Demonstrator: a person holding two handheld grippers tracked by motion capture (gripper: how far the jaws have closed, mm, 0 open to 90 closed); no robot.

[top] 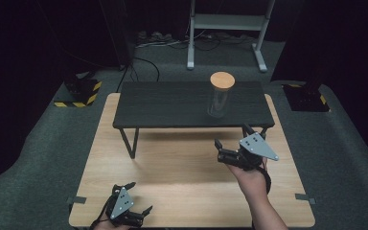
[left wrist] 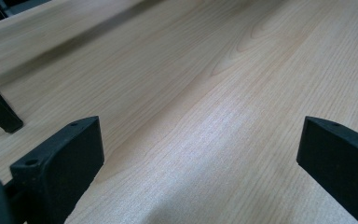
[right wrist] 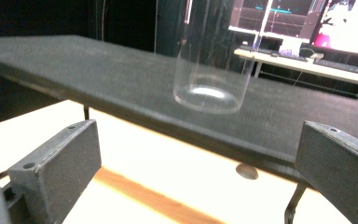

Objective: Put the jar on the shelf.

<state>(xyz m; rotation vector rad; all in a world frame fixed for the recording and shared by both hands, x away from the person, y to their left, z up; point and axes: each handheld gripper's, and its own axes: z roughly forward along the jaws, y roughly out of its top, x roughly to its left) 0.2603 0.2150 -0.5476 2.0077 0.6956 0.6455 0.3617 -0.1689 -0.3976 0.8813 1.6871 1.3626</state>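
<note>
High view alone shows the jar's (top: 219, 97) wooden lid (top: 222, 80); both wide-open, empty grippers, right gripper (top: 231, 142) nearest it

From the high view we are looking forward and down on the whole desk (top: 182, 191) from above its near side, with the dark shelf (top: 172, 108) across the middle. In the left gripper view we are skimming low and close over the desk (left wrist: 223, 93), facing along its pale wood. In the right gripper view we are sitting close under the shelf (right wrist: 98, 74) edge, facing the glass jar (right wrist: 212, 70), which the high view is also showing (top: 219, 98).
</note>
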